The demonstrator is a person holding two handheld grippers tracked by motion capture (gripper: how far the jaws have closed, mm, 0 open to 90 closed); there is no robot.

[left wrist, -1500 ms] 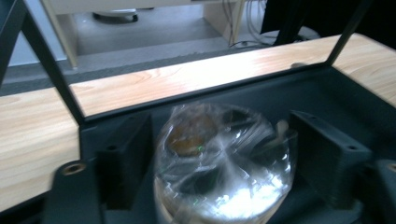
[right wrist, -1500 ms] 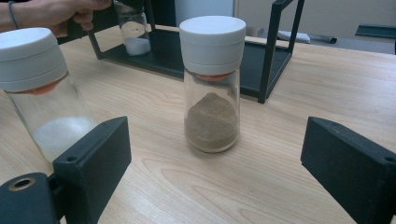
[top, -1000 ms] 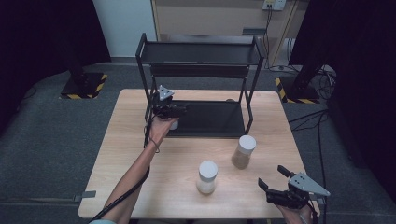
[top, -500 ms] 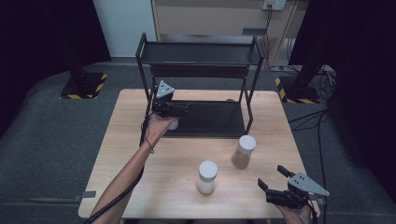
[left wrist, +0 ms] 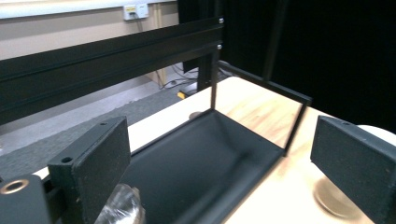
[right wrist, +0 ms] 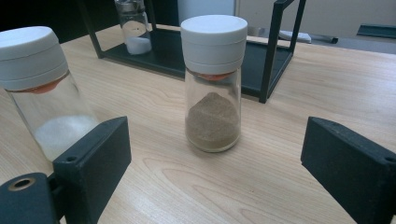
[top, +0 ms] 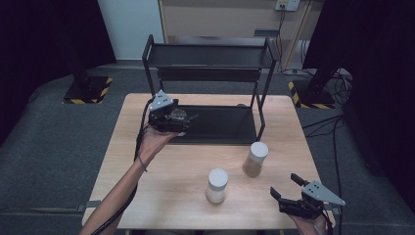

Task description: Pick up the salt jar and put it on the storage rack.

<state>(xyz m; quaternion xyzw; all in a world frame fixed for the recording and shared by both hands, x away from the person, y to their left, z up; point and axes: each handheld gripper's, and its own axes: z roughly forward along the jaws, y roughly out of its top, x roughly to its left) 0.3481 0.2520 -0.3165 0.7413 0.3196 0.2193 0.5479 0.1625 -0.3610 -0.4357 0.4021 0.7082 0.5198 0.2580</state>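
Note:
A small glass shaker (top: 179,116) with white contents stands at the left end of the black rack's lower shelf (top: 220,125); in the right gripper view this shaker (right wrist: 134,28) is upright at the back. My left gripper (top: 184,117) hovers over it, open, and the shaker's glass top (left wrist: 119,207) sits low beside the left jaw. A white-lidded jar of brown powder (top: 255,159) (right wrist: 213,88) and a white-lidded jar of white powder (top: 217,185) (right wrist: 39,88) stand on the wooden table (top: 161,196). My right gripper (top: 285,185) (right wrist: 215,126) is open, facing the brown jar from a short distance.
The two-tier black rack (left wrist: 201,154) has thin upright posts (right wrist: 275,46) at its corners and an upper shelf (top: 210,55). The table's front edge is just under my right gripper. Grey floor and dark curtains surround the table.
My left gripper has shifted slightly back toward the near side at the rack's left end. The right gripper and both jars have not moved.

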